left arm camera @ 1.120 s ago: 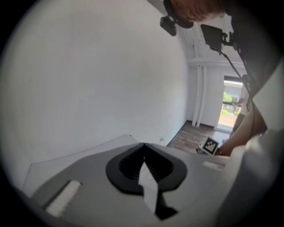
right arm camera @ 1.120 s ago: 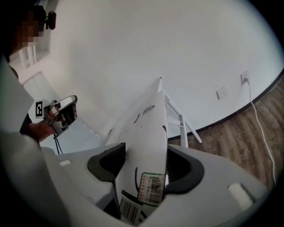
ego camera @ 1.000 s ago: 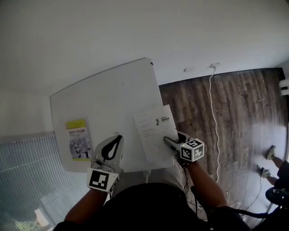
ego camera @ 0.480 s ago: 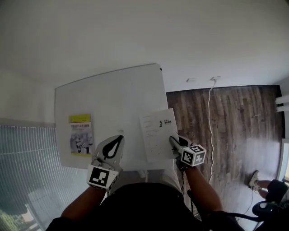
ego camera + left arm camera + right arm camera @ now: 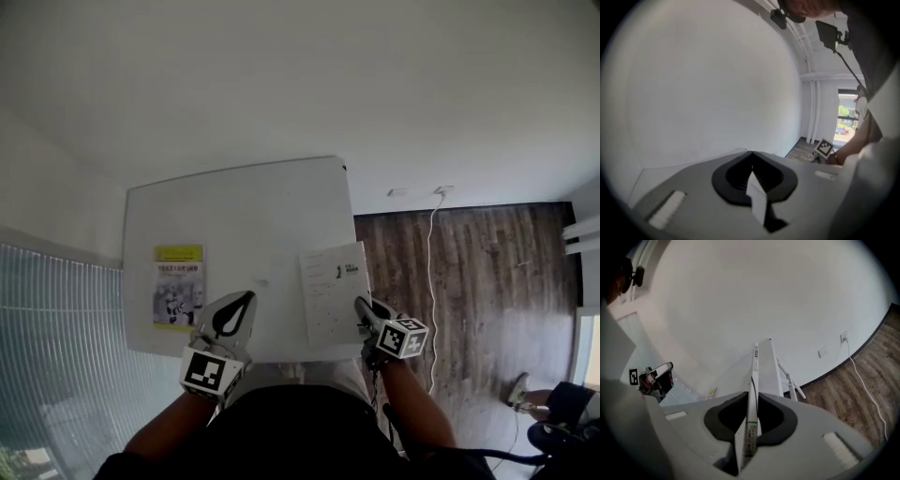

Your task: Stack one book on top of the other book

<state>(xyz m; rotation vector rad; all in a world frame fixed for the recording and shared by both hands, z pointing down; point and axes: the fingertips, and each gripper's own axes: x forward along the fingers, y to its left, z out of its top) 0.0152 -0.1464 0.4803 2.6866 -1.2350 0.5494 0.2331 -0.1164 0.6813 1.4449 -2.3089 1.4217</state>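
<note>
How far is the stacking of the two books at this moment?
Done: the right gripper has just been closing its jaws on the white book. In hand: that book, gripped at its edge. Left: carrying it onto the yellow book, which lies apart on the table. The left gripper is shut, empty.

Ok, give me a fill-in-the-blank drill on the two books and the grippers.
1. The book in the right gripper has a ____ cover.
2. The yellow book lies flat at the table's ____ side, apart from both grippers.
3. The left gripper, jaws together, holds ____.
Missing: white; left; nothing. The right gripper's jaws have just been closing on its book.
</note>
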